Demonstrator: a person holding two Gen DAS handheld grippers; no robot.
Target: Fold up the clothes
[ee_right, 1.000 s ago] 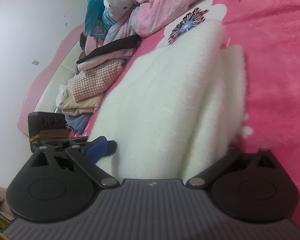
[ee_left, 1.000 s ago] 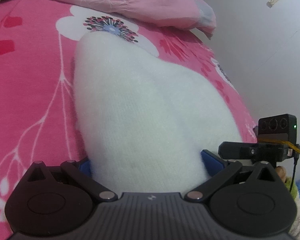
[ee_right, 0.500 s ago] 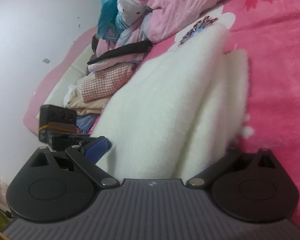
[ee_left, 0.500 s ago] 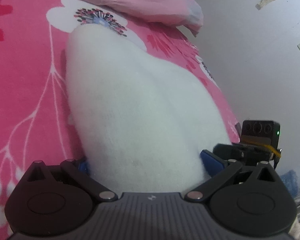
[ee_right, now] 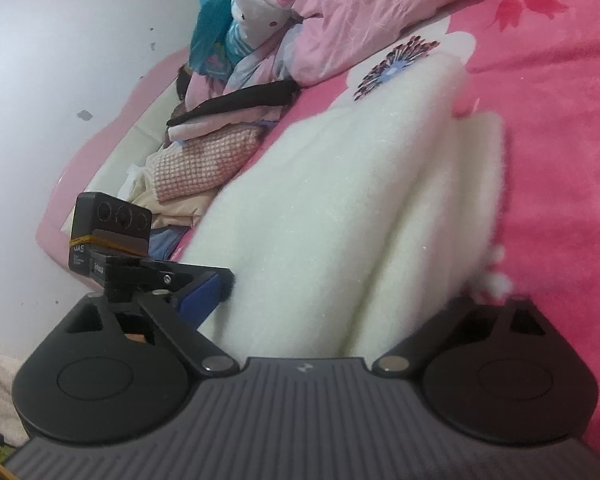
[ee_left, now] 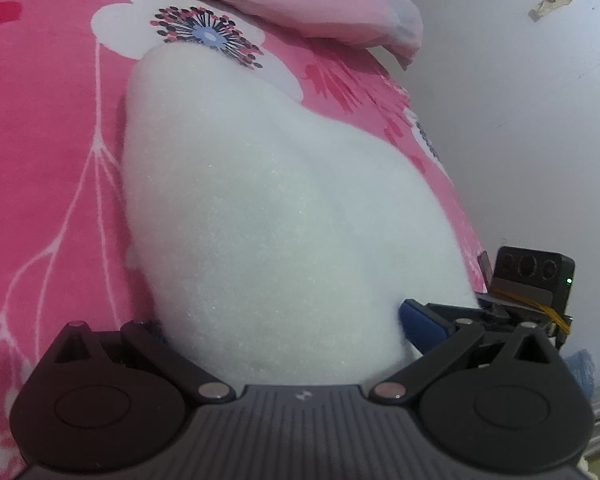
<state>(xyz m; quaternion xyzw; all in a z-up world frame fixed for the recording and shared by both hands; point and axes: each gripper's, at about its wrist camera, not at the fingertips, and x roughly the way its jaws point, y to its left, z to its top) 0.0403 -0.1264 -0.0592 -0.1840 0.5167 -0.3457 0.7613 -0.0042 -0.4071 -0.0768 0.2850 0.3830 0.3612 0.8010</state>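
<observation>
While the right gripper's (ee_right: 340, 300) fingers close, white fleece (ee_left: 284, 216) fills both grippers' wide-spread fingers.

Each gripper, left (ee_left: 284, 328) and right (ee_right: 340, 300), has a ribbed grey body, black round-hubbed linkage arms with silver pins, blue pads, and a small black camera box (ee_right: 112, 236) strapped with yellow band.

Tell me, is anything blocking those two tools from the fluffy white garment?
Nothing visible does. The white garment fills the gap of the left tool and of the right tool, whose jaws are closing around it. It lies on the pink floral bedspread, apart from the clothes pile.
</observation>
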